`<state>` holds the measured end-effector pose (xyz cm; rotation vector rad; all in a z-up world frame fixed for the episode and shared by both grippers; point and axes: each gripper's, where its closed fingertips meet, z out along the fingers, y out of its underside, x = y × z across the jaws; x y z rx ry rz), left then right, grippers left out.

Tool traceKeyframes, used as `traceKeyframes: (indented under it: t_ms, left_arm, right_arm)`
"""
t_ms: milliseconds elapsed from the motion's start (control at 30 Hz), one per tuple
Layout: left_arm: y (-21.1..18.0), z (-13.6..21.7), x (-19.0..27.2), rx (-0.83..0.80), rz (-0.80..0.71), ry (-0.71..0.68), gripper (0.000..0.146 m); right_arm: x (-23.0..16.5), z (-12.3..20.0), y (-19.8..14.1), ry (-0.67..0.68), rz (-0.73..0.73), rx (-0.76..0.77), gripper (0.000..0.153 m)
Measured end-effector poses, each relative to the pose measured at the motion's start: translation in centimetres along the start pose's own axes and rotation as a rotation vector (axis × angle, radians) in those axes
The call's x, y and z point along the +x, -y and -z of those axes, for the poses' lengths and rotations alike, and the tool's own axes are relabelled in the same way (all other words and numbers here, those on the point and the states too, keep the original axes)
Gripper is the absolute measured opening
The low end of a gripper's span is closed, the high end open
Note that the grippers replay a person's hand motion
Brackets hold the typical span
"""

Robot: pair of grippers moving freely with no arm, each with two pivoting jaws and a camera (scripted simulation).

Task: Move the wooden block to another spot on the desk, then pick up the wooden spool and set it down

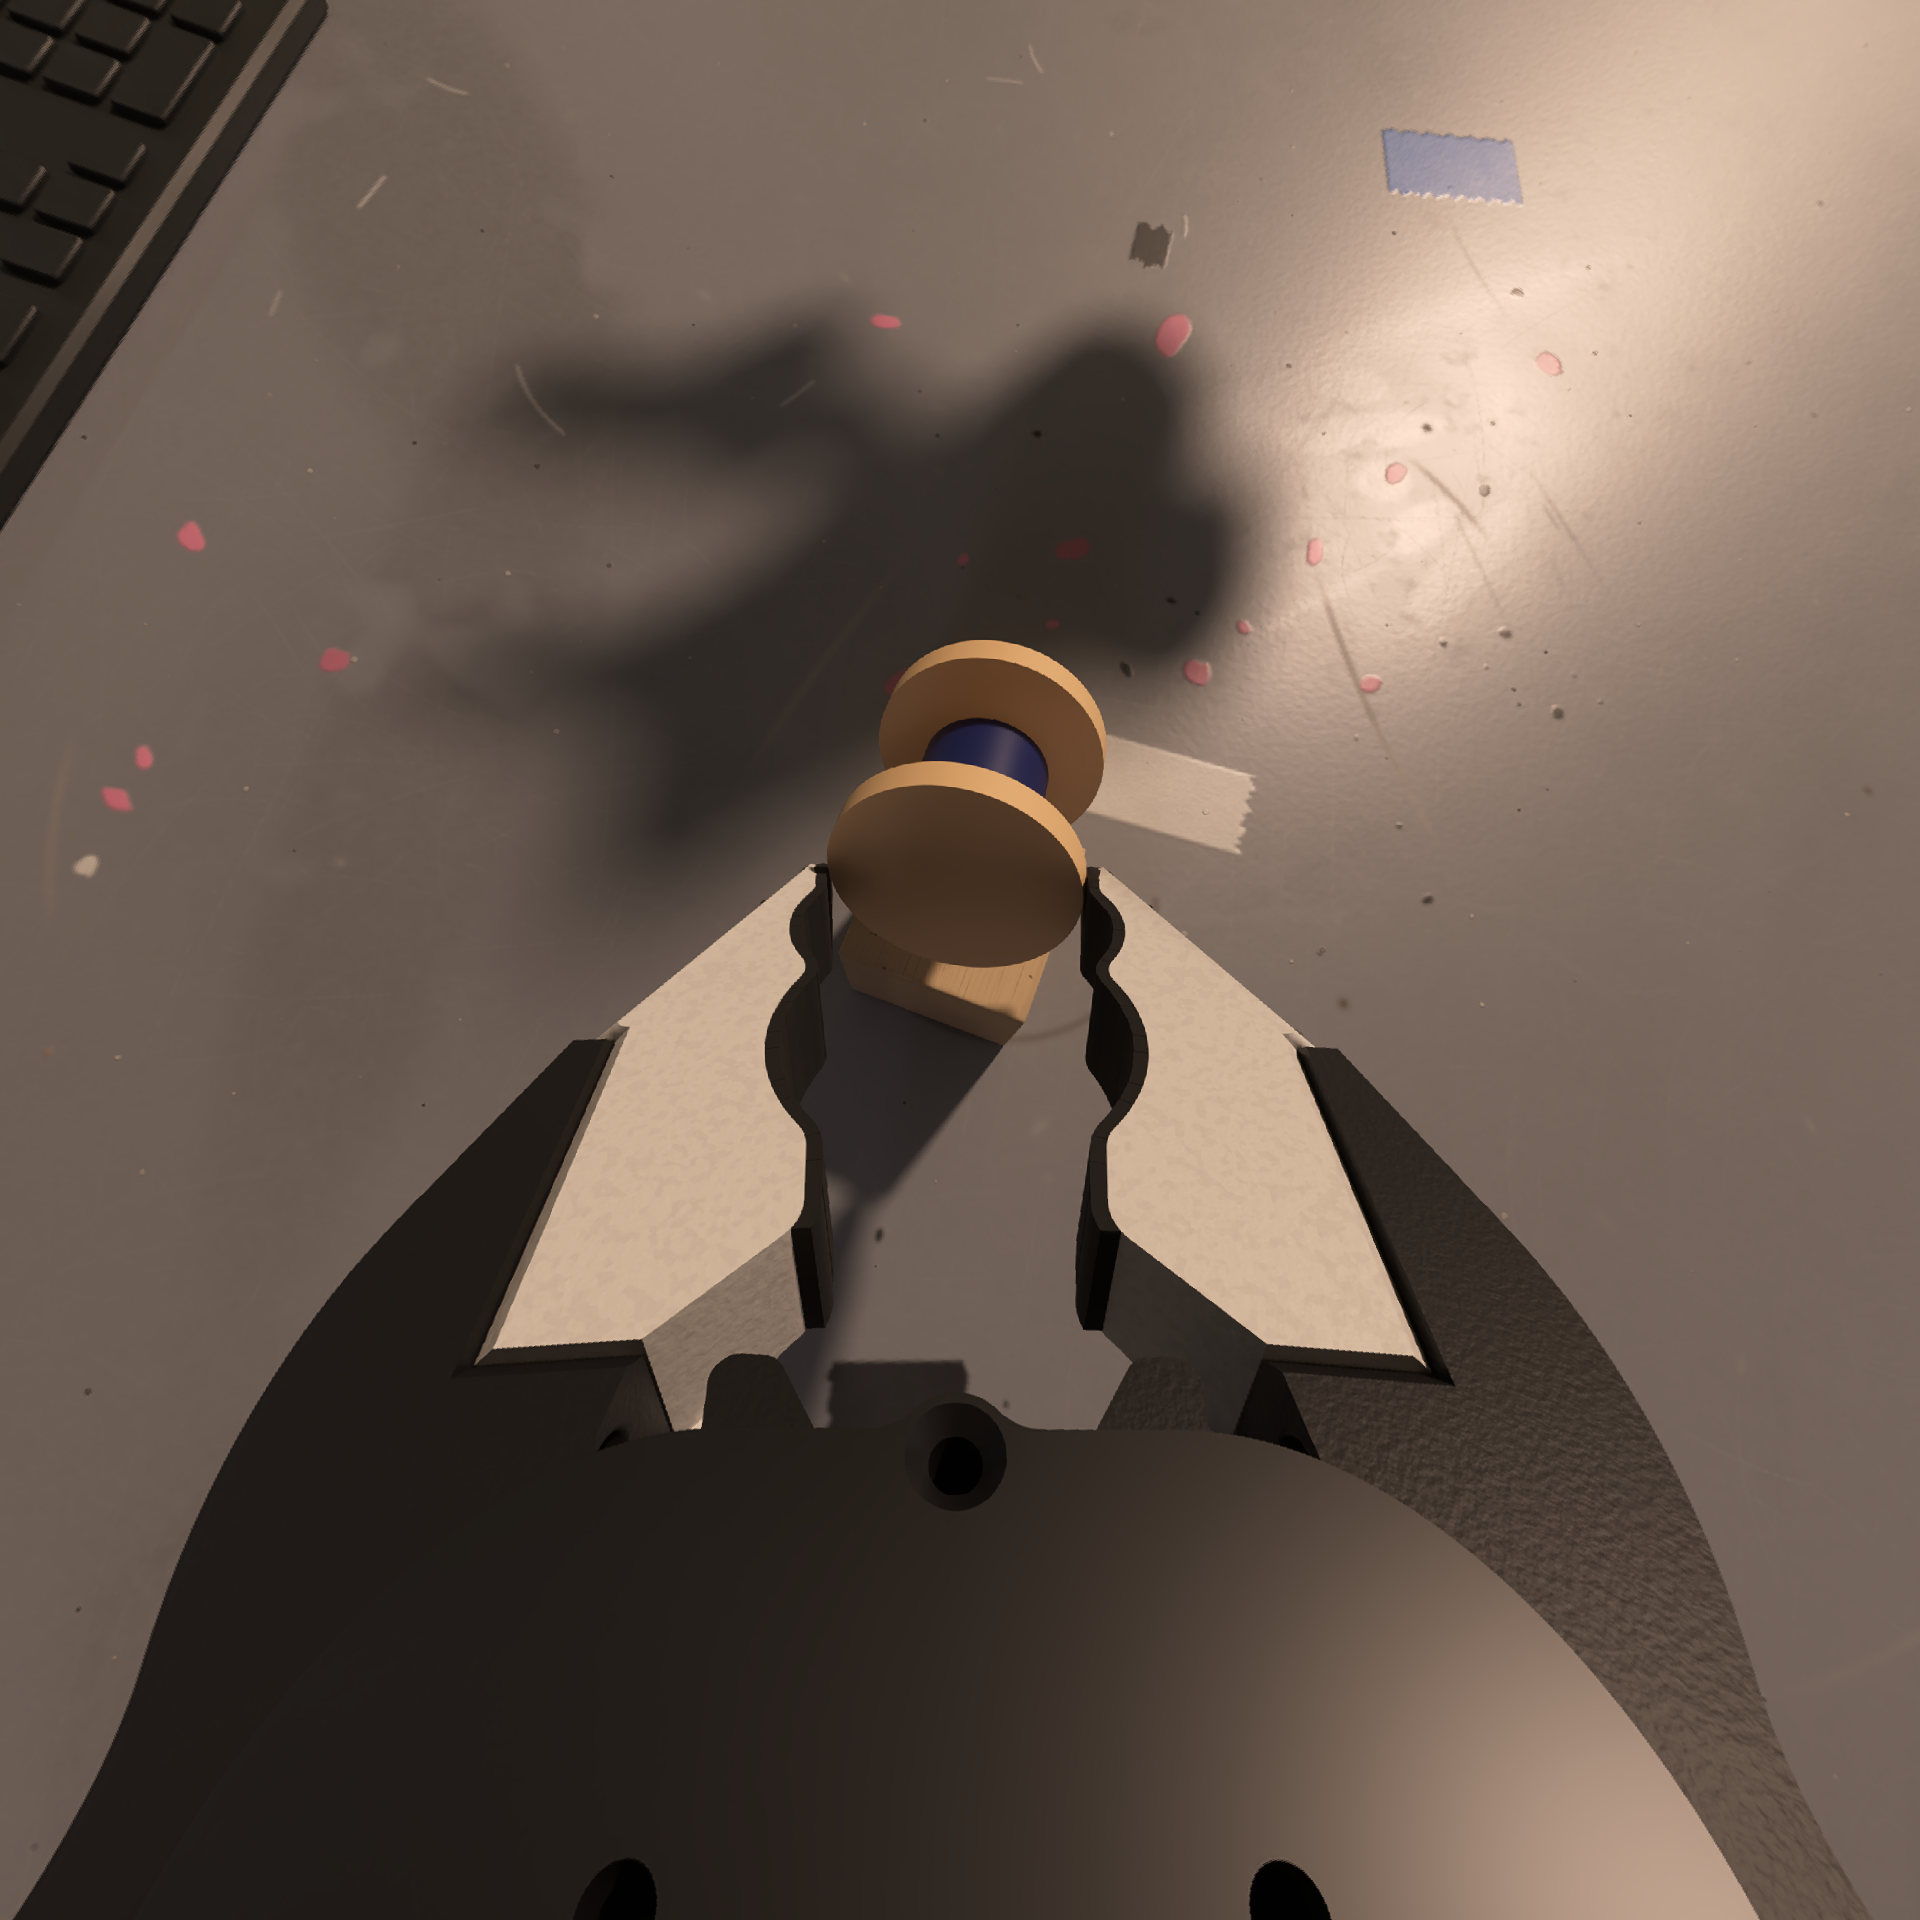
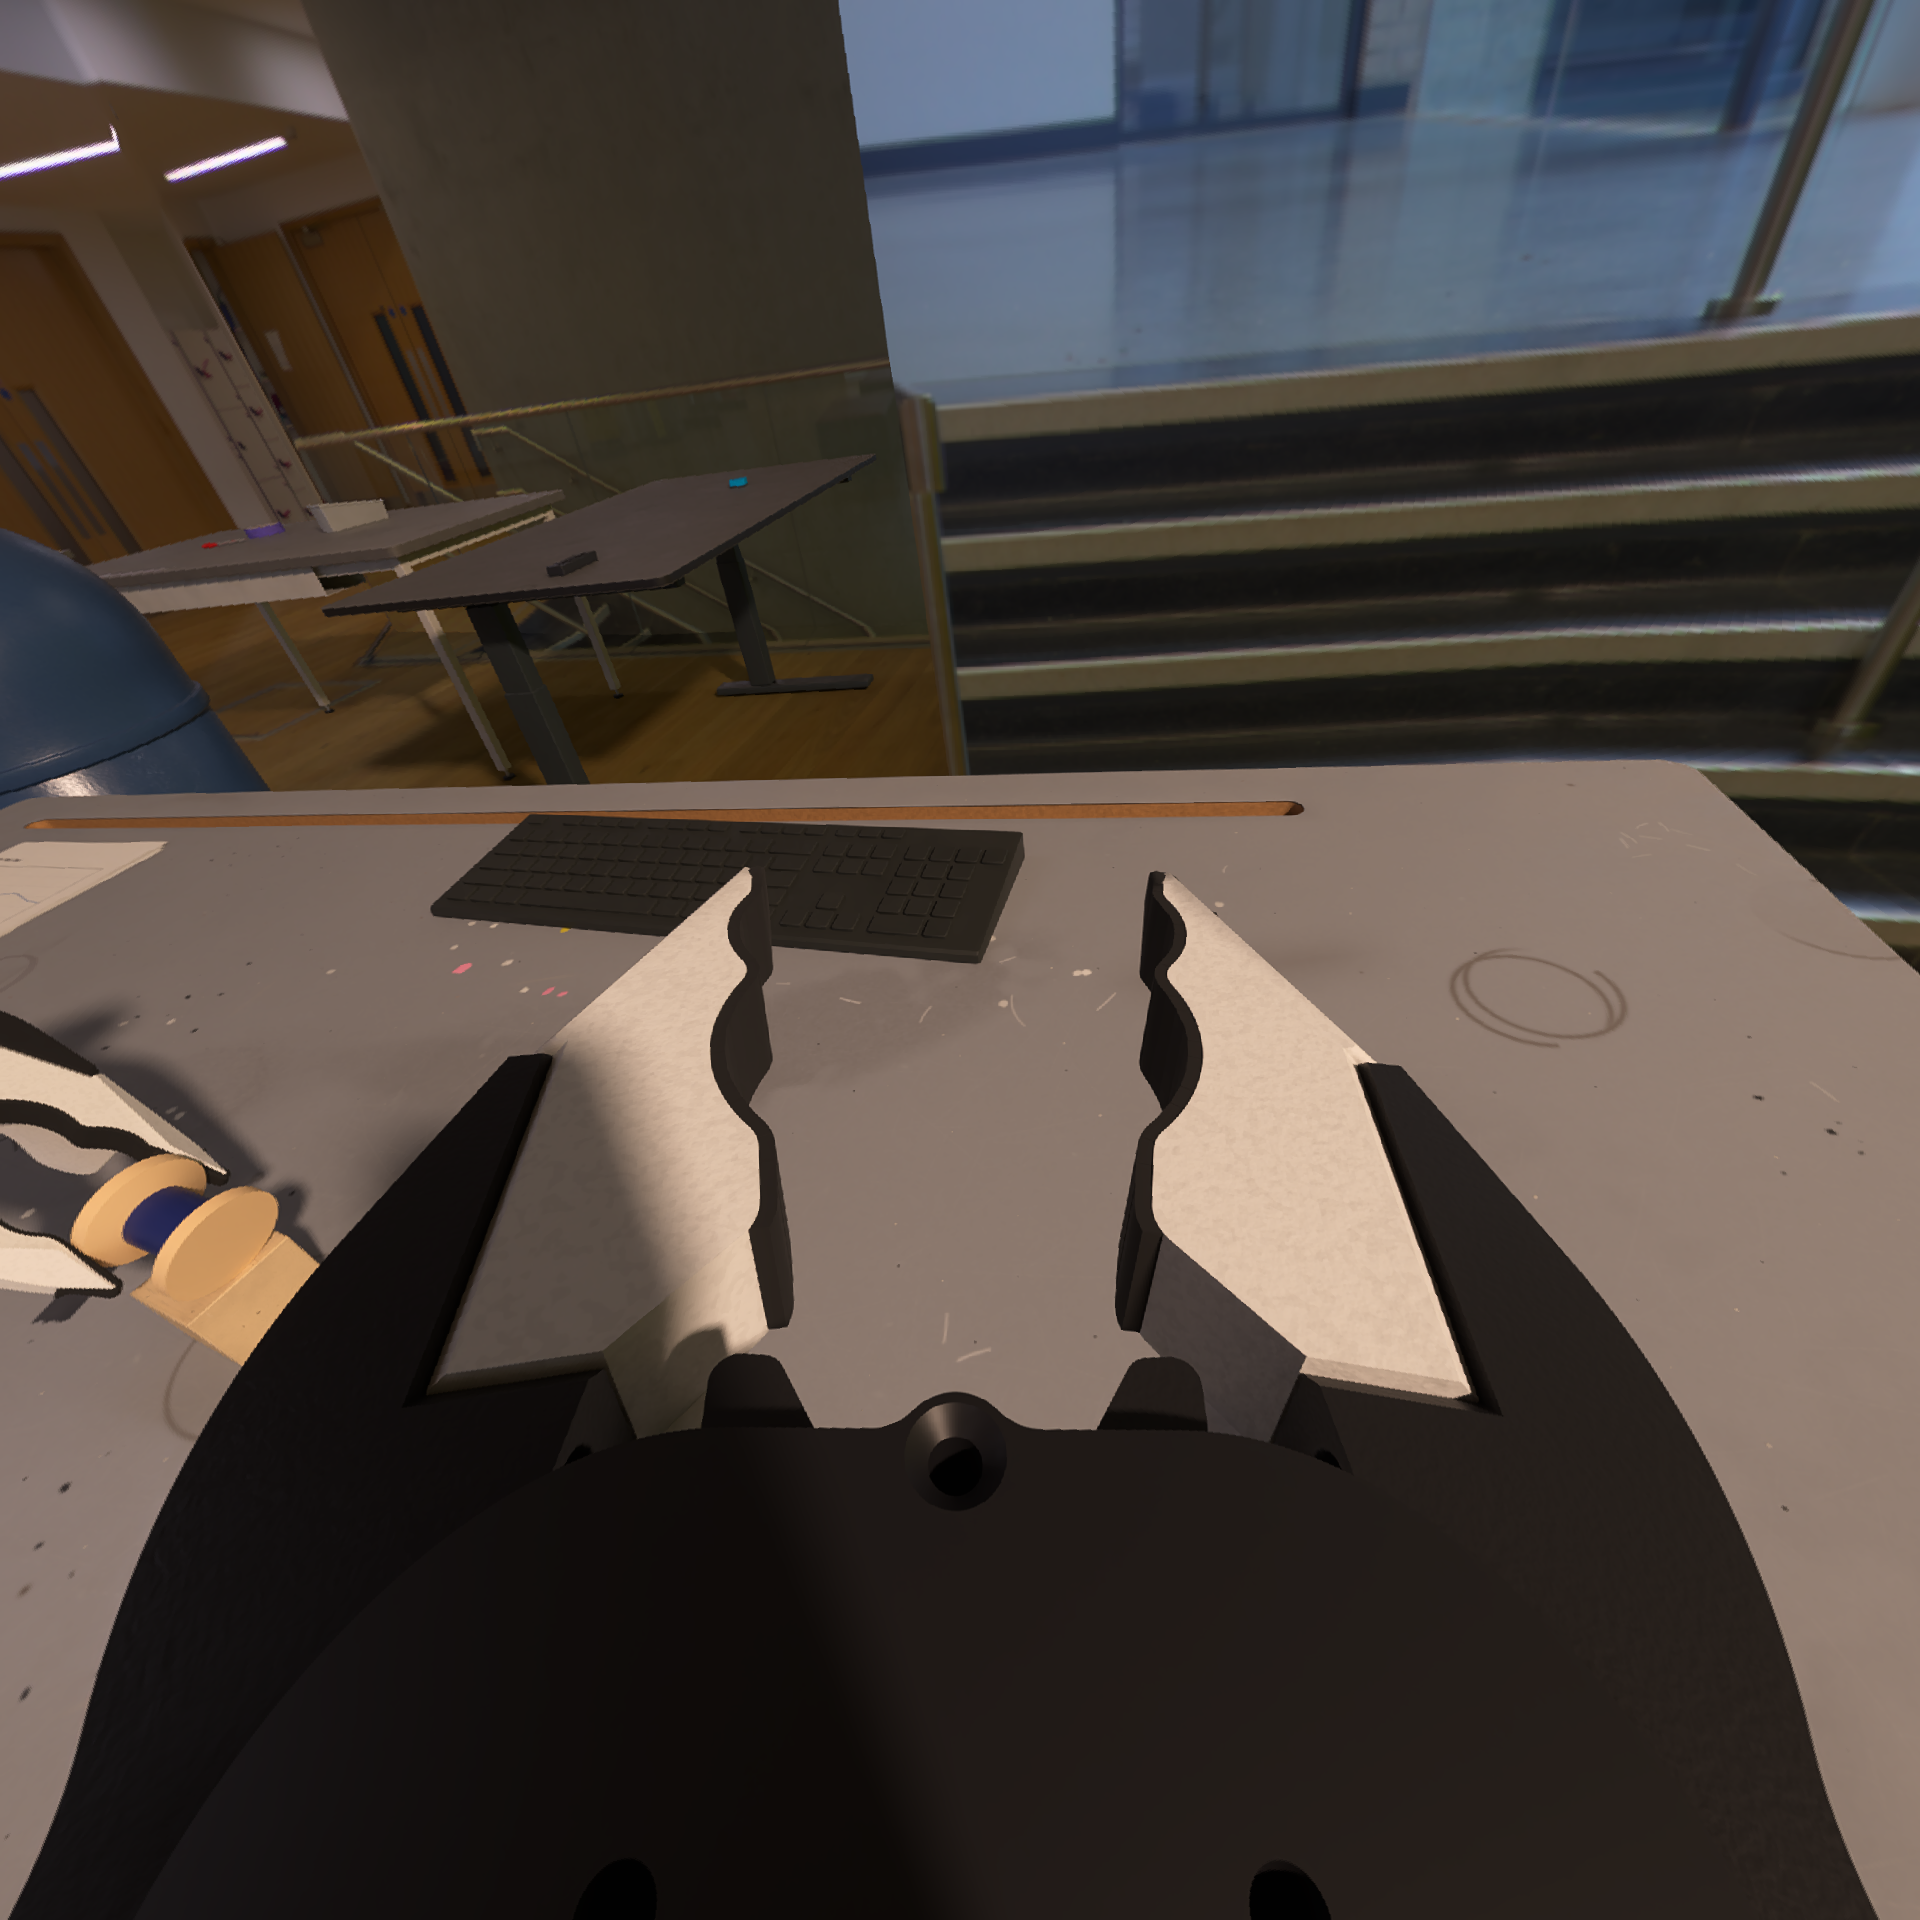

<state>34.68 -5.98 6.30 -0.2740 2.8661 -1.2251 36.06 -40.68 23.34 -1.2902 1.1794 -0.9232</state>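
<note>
Now my left gripper [image 1: 956,883] pinches near flange of tan wooden spool with blue core [image 1: 977,810], fingertips on rim, so it hangs clear above pale wooden block [image 1: 971,992] beneath. Right gripper [image 2: 951,883] wide apart, empty, parked toward black keyboard [image 2: 883,883].

Grey counter [image 2: 1455,1195], scratched, flecked with pink paint. Carrying black keyboard [image 2: 727,883] near far edge, wooden block [image 1: 940,987] resting flat, strip of white tape [image 1: 1174,795] and blue tape patch [image 1: 1451,166] stuck on, paper sheet [image 2: 62,873] at far left.
</note>
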Motion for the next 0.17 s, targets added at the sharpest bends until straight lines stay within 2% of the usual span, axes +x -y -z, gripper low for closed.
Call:
traceKeyframes:
  t_ms: [167]
  left_arm:
    - [-0.11, 0.04, 0.02, -0.007, 0.011, -0.007, 0.048]
  right_arm:
    - [-0.02, -0.05, -0.13, 0.005, -0.001, -0.006, 0.072]
